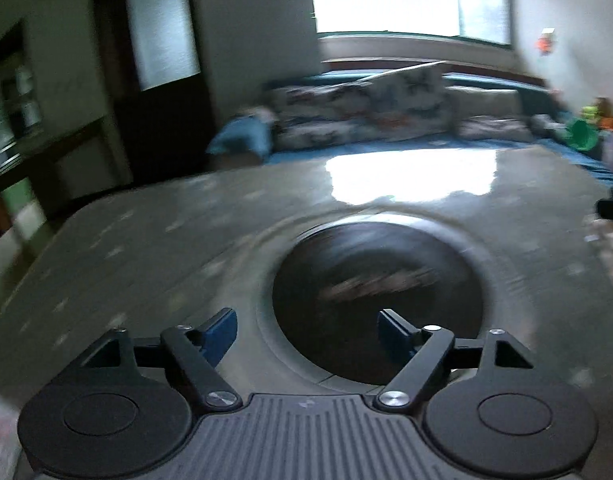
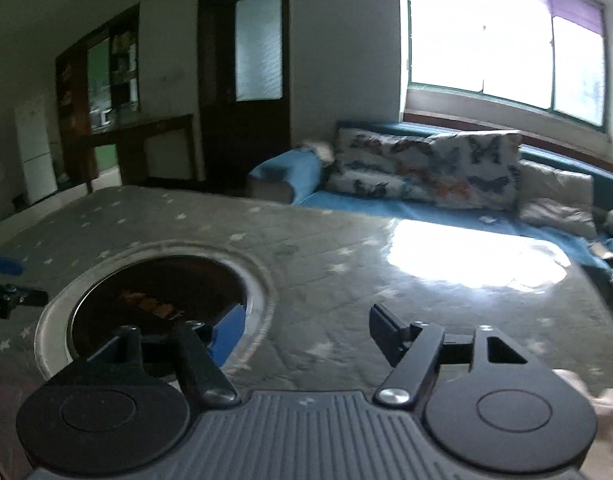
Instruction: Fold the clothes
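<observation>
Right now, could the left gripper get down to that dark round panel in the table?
Probably yes. The left gripper hangs open and empty right over the dark round panel, with nothing lying between them on the star-patterned table cover.

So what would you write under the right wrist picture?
Open right gripper holds nothing, above a star-patterned grey table beside its dark round inset.
</observation>
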`<control>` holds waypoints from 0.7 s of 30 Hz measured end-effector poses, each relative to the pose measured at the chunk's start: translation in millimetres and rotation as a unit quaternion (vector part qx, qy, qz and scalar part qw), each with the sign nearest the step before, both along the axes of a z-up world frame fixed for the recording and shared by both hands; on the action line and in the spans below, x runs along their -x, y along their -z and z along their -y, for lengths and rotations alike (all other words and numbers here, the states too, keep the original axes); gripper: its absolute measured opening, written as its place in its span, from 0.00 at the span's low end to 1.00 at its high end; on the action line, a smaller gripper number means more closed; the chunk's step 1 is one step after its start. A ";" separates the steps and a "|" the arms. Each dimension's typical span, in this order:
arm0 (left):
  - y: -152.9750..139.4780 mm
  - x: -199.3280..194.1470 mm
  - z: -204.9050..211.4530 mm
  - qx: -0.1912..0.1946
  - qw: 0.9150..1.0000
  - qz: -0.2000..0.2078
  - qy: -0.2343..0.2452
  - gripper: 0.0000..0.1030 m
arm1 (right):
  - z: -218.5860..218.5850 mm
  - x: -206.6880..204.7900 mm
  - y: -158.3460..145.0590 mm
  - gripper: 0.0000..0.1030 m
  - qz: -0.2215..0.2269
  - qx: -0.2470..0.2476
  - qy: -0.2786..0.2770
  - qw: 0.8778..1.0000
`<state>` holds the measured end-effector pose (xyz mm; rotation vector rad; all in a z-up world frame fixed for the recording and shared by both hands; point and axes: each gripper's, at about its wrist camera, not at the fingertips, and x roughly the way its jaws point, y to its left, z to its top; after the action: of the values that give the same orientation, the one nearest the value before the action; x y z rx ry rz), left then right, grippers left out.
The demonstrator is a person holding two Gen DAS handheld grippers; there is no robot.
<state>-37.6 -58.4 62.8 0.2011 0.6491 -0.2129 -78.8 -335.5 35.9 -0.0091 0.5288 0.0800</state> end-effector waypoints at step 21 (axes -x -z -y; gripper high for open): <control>51.1 -16.8 -67.5 0.009 0.994 0.007 -0.111 0.95 | -39.9 -58.6 68.7 0.82 -0.075 0.021 -0.017 0.997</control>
<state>-20.7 9.1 11.7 0.1124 0.6507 -0.0033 -20.2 -295.6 -32.8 -0.0547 0.6798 0.1040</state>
